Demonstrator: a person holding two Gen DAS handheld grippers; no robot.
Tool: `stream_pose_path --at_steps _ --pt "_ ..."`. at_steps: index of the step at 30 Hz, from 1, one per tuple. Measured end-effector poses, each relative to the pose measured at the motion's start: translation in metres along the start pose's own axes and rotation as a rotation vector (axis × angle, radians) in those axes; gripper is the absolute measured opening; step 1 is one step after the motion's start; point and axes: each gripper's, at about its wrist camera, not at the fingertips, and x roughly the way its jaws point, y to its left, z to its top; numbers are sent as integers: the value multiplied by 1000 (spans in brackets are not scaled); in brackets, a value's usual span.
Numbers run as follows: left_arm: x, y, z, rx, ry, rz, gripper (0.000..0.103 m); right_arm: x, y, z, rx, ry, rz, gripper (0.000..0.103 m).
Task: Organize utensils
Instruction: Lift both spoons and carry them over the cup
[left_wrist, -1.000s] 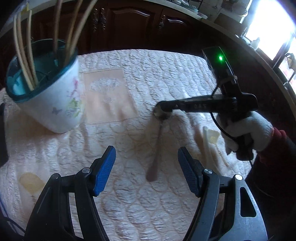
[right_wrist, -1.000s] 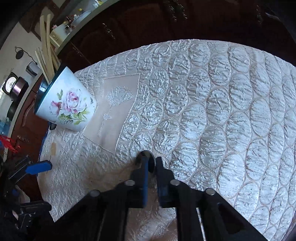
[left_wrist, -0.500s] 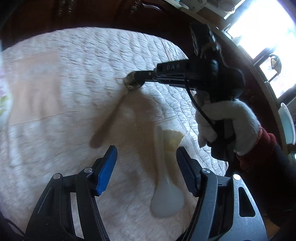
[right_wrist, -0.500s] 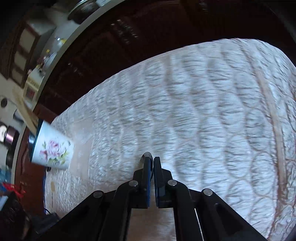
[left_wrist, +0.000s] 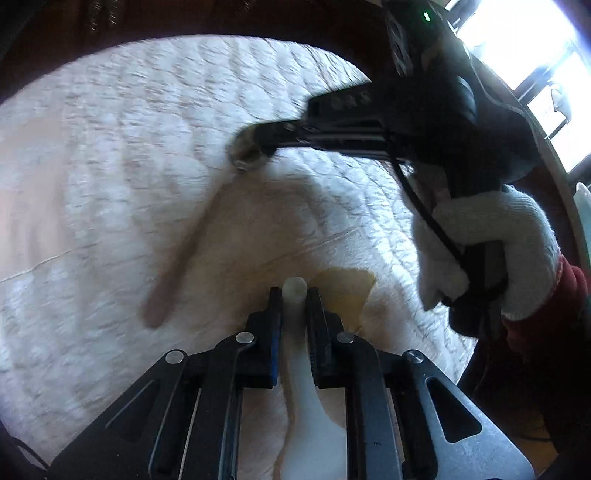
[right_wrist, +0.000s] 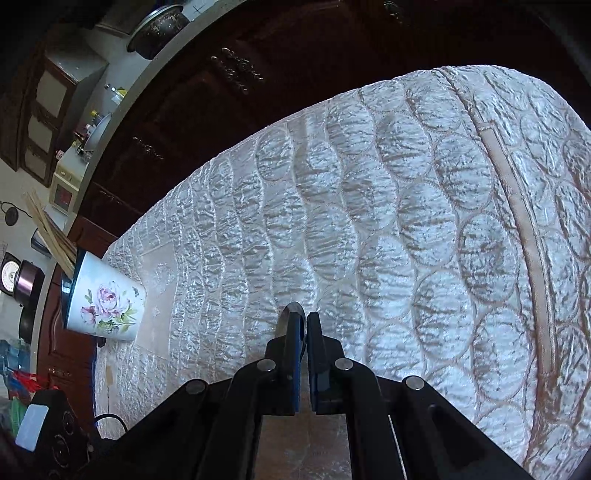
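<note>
Left gripper (left_wrist: 294, 308): fingers clamped on the handle of a white plastic spoon (left_wrist: 310, 417), lower centre of the frame, over the quilted cloth (left_wrist: 110, 147). Right gripper (right_wrist: 303, 328): fingers pressed together on a metal spoon (right_wrist: 291, 314), centre frame. Floral cup (right_wrist: 105, 301) holding chopsticks (right_wrist: 48, 230) stands at left edge.

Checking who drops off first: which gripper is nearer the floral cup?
Hard to call. The right gripper, shut on a metal spoon, has the floral cup ahead to its left. The left gripper, clamping a white spoon, doesn't see it.
</note>
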Motion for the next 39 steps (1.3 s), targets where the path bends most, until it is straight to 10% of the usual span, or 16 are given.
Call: stream_pose_path --at_steps 27,39 --pt "-239 127 -41 -256 -446 245 6 -52 189 13 -329 -172 72 3" --pt "-317 172 -3 -302 -624 450 6 -65 294 50 -421 -347 43 3"
